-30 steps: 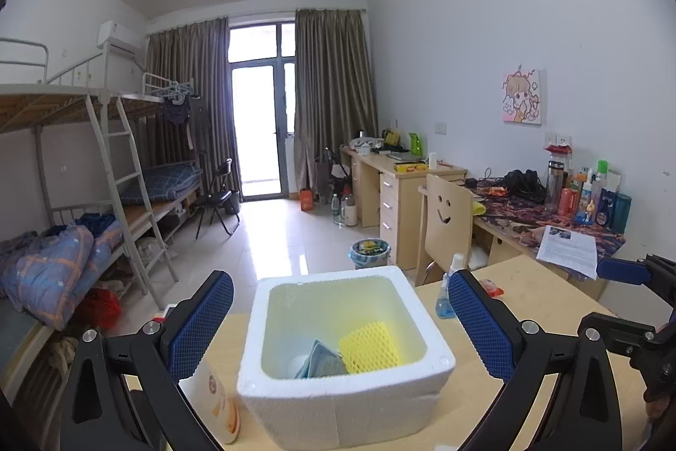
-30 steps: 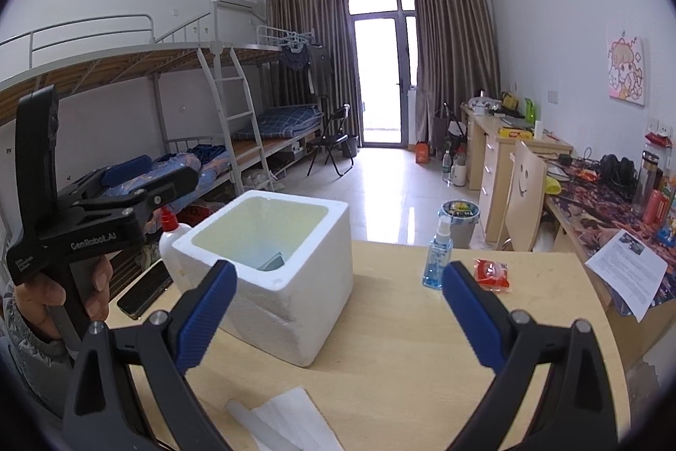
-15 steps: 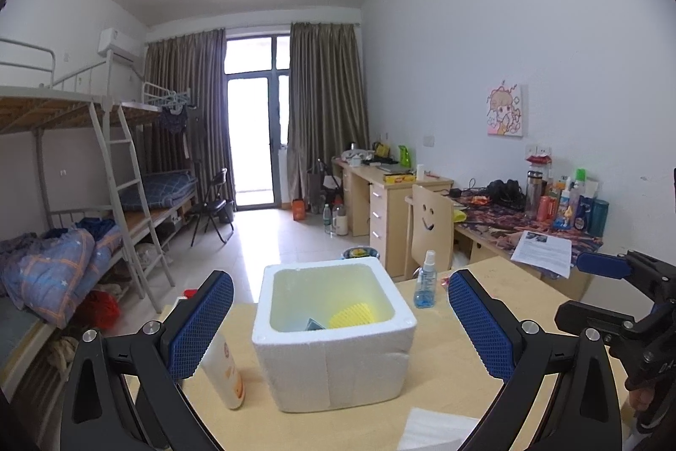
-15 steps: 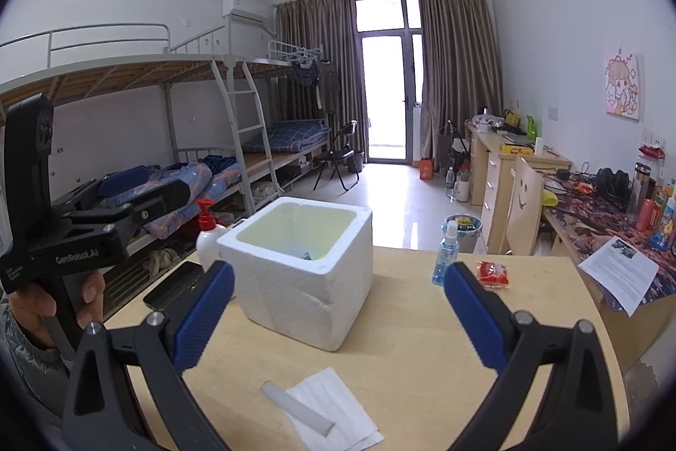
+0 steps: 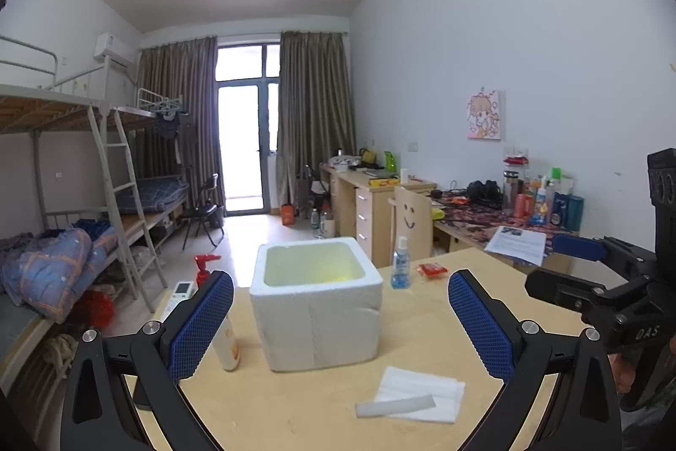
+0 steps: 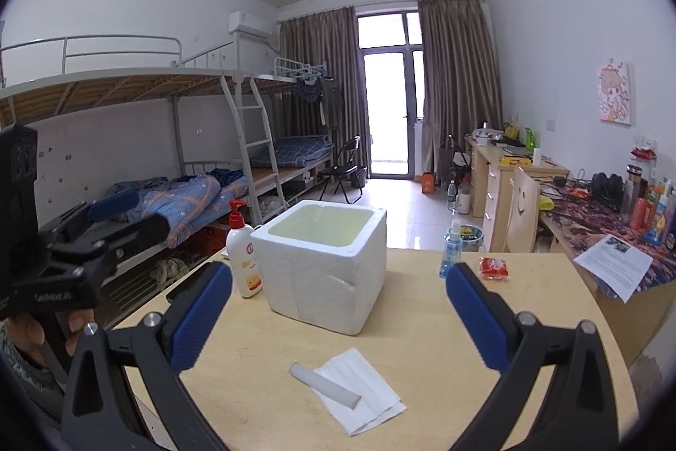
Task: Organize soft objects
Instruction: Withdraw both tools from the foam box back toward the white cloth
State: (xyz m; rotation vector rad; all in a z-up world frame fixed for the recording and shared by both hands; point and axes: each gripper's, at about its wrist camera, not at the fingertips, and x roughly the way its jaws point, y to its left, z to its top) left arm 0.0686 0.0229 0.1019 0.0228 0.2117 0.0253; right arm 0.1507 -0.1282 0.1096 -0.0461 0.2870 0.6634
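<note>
Here both grippers' jaws gape wide and empty, the white foam sheet [image 6: 359, 387] lying between and below them.

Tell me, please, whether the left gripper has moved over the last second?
Yes. The left gripper has pulled back from the foam box: the box looks smaller now, and the white sheet shows in front of it.

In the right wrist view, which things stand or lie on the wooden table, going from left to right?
Lotion bottle → foam box → blue spray bottle → red packet.
</note>
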